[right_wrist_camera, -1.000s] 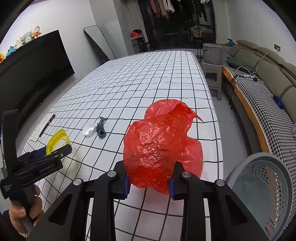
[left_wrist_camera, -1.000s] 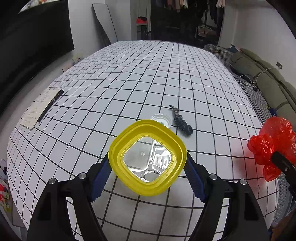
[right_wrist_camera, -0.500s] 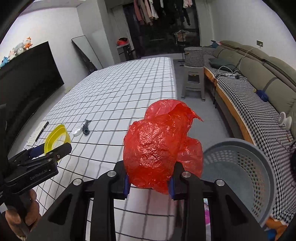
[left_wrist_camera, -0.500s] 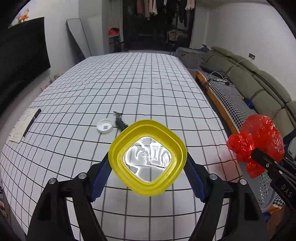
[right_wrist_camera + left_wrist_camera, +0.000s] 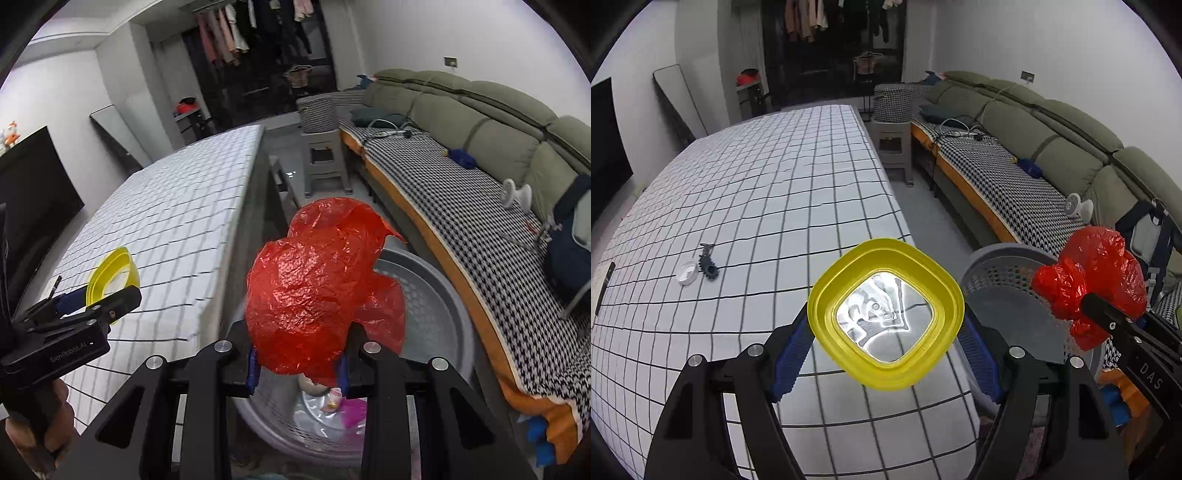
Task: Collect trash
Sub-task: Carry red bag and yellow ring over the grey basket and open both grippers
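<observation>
Going left to right from the grey basket [image 5: 436, 302]: the left hand-held gripper [image 5: 886, 332], over the counter [image 5: 757, 192] edge left of it, pinches a yellow lid [image 5: 885, 314]. The right hand-held gripper [image 5: 297, 365] pinches a red plastic bag [image 5: 317, 291] directly above the basket; spread the fingers there so it drops inside.

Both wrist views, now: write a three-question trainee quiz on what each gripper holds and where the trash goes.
1. True or false: the right gripper holds the crumpled red plastic bag above the grey perforated plastic basket.
2. The left gripper grips: A) a white cap B) the yellow square-rimmed plastic lid C) a pen.
3. Fill in: the small white round cap and small black toothed part lie on the ____.

Key: 1 true; 2 B; 3 grid-patterned table.
</observation>
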A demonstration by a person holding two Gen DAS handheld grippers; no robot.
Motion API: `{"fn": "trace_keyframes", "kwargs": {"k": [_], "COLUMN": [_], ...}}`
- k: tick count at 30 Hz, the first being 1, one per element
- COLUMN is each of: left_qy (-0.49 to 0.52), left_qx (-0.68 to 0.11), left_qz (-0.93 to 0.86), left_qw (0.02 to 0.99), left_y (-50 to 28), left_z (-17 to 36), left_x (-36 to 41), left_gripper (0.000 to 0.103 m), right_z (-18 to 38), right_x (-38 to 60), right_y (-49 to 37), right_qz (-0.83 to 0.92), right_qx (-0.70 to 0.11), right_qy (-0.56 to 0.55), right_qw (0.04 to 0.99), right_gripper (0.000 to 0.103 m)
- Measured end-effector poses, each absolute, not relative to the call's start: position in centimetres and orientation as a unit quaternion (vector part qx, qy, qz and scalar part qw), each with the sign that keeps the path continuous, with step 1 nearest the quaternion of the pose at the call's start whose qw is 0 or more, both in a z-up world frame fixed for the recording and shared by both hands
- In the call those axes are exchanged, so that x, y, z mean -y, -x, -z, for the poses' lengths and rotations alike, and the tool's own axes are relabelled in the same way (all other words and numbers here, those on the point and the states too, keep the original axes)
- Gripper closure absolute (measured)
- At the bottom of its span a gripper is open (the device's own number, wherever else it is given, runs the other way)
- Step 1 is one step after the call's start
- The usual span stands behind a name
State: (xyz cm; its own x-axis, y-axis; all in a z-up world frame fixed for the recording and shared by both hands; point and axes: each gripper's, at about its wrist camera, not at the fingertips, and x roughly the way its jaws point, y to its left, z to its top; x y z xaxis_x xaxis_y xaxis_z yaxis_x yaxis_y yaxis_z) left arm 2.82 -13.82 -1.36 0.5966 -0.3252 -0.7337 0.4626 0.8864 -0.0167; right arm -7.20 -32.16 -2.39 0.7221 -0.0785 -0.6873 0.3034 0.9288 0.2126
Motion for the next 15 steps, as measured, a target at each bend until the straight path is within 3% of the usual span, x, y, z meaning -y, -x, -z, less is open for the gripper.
{"fn": "trace_keyframes", "kwargs": {"k": [15], "left_qy": [-0.143], "left_qx": [-0.409], "left_qz": [0.26], "left_qw": [0.863], "left_y": [-0.7], "left_z": [4.1], "left_x": [21.5], "left_gripper": [0.029], "right_z": [5.7], "right_x": [38.1], "right_y": [10.5], "right_qz": [0.129], "right_qx": [-0.375], "right_qy": [-0.201], "right_qw": [0.896], "right_gripper": [0.073]}}
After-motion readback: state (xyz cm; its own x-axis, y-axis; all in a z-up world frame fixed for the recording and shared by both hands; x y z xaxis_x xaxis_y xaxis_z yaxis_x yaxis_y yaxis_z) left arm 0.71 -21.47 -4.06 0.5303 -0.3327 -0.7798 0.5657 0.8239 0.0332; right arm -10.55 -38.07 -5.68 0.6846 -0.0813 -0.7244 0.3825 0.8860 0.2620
